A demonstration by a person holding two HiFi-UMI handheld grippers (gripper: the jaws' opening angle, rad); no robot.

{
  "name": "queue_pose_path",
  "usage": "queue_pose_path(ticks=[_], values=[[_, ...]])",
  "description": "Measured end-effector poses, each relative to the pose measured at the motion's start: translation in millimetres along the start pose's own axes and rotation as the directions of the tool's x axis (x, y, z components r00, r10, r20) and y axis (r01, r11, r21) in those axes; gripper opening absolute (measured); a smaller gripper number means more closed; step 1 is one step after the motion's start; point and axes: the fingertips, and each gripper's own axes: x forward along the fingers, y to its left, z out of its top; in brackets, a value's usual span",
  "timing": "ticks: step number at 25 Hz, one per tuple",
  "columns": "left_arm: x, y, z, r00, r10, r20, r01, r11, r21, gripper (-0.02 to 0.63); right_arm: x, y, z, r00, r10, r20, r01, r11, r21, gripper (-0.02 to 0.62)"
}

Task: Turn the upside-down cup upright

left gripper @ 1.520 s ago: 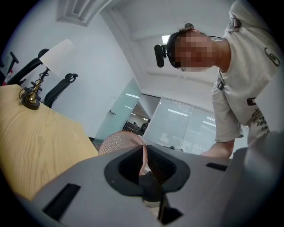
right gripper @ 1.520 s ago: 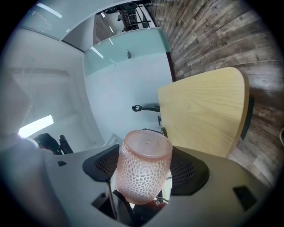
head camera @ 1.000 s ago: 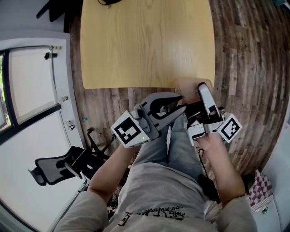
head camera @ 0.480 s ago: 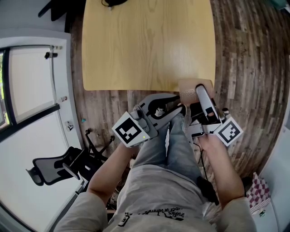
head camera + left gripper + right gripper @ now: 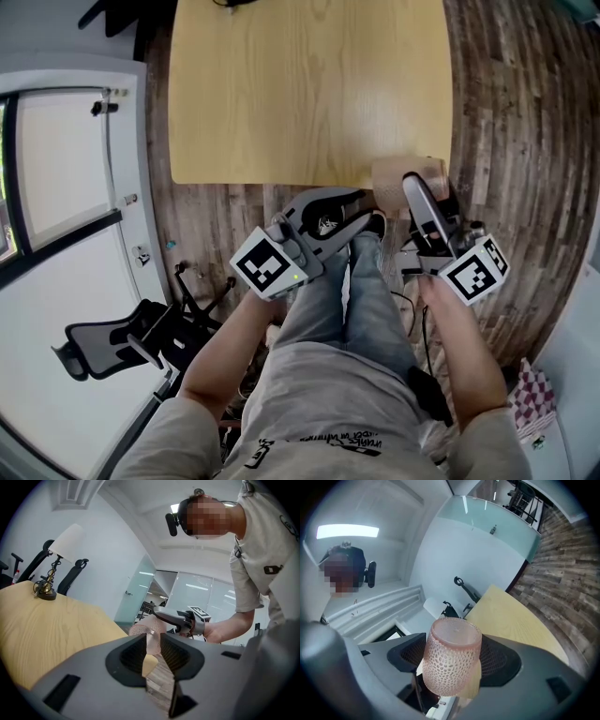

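One pink dimpled cup point(image 5: 452, 641) clenched in the right claw point(image 5: 454, 667) beside the table point(image 5: 309, 94); left claw point(image 5: 153, 651) released, empty.

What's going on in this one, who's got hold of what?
A person at the near edge of a wooden table holds a two-jaw gripper in each hand. The right gripper is shut on a pink textured cup, held by the table's near right corner. The left gripper is open and empty, its jaws pointing towards the cup. I cannot tell from these views whether the cup is upright yet.
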Motion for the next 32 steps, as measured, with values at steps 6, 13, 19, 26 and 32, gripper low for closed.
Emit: queue_pose_path(ticks=[6, 13, 19, 26, 32], values=[[1, 7, -4, 1.0, 0.005, -0.004, -0.005, 1.0, 0.005, 0.097, 4, -2, -9, 0.998, -0.033, -0.059, 0.024, 0.987, -0.157, 0.336], [5, 17, -13, 1.0, 0.004, -0.011, -0.004, 1.0, -0.001, 0.097, 16, -1, -22, 0.987, -0.083, -0.137, 0.009, 0.882, -0.47, 0.336], [7, 24, -20, 1.0, 0.001, -0.024, -0.001, 1.0, -0.005, 0.097, 27, -7, -32, 0.974, -0.142, -0.179, -0.003, 0.774, -0.633, 0.336], [6, 32, -27, 0.999, 0.01, -0.05, -0.01, 1.0, 0.008, 0.097, 32, -16, -42, 0.961, -0.206, -0.182, 0.006, 0.677, -0.736, 0.336], [7, 34, -28, 0.999, 0.013, -0.051, -0.012, 1.0, 0.011, 0.097, 35, -24, -47, 0.962, -0.232, -0.147, 0.019, 0.591, -0.807, 0.336]])
